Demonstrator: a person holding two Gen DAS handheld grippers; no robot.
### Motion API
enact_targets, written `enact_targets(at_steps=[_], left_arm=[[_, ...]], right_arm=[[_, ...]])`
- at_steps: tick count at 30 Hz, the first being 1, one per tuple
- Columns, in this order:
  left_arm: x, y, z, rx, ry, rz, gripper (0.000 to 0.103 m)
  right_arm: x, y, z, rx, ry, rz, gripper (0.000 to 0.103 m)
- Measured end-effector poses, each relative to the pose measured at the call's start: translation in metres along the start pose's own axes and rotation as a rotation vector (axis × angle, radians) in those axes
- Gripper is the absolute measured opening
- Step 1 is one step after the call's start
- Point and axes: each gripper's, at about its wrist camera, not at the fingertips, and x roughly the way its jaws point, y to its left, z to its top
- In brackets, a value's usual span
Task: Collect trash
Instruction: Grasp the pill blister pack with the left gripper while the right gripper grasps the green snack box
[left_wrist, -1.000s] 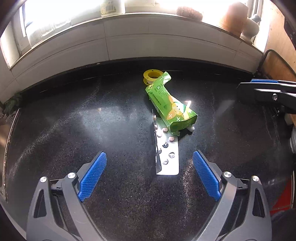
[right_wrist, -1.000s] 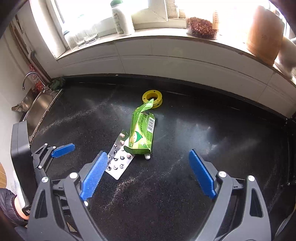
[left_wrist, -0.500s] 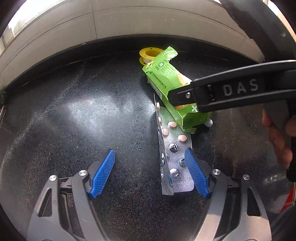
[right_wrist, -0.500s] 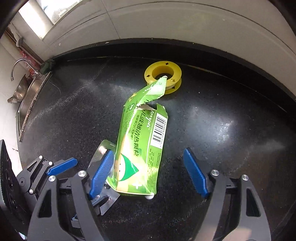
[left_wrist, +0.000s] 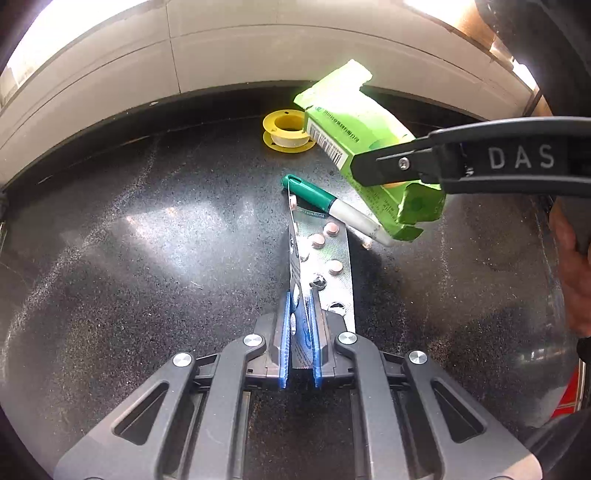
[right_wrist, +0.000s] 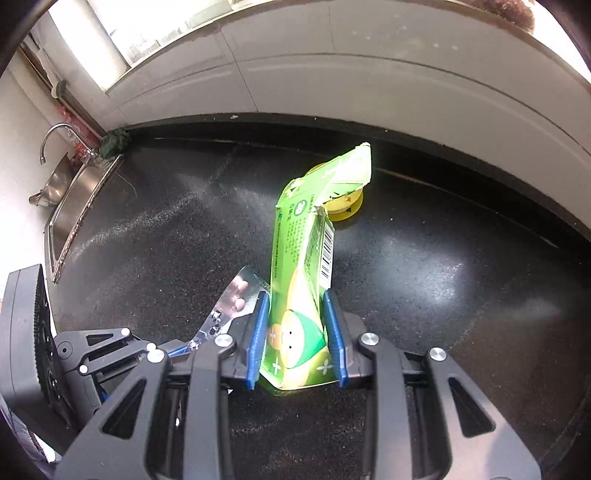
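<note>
Spool (left_wrist: 287, 132) probably behind carton (left_wrist: 364, 147)

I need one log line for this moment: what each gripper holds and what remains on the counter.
left gripper: shut on pill blister | right gripper: shut on green carton | on counter: green marker, yellow spool

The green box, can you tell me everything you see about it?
The green box is a thin cardboard carton, bright green with a round cartoon face, small white flowers, printed text and a barcode along one edge. Its top end is torn open and crumpled, and its body looks squashed. The right gripper is shut on its lower end, holding it tilted above the black counter. In the left wrist view a green-capped marker pokes out from its open bottom end.
</note>
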Motion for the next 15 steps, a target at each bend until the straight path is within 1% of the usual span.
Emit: enact_targets(at_steps=[5, 8, 11, 15], left_arm=[[-0.027, 0.000, -0.002, -0.017, -0.022, 0.012, 0.009], [-0.046, 0.001, -0.008, -0.036, -0.043, 0.032, 0.009], [-0.062, -0.002, -0.015, -0.050, -0.055, 0.055, 0.009], [-0.080, -0.008, -0.033, -0.060, -0.068, 0.073, 0.009]], right_arm=[[-0.033, 0.002, -0.008, -0.002, -0.045, -0.021, 0.030], [-0.052, 0.005, -0.019, -0.005, -0.065, -0.032, 0.030], [-0.067, 0.000, -0.034, 0.005, -0.077, -0.043, 0.030], [-0.080, 0.001, -0.051, 0.013, -0.091, -0.054, 0.030]])
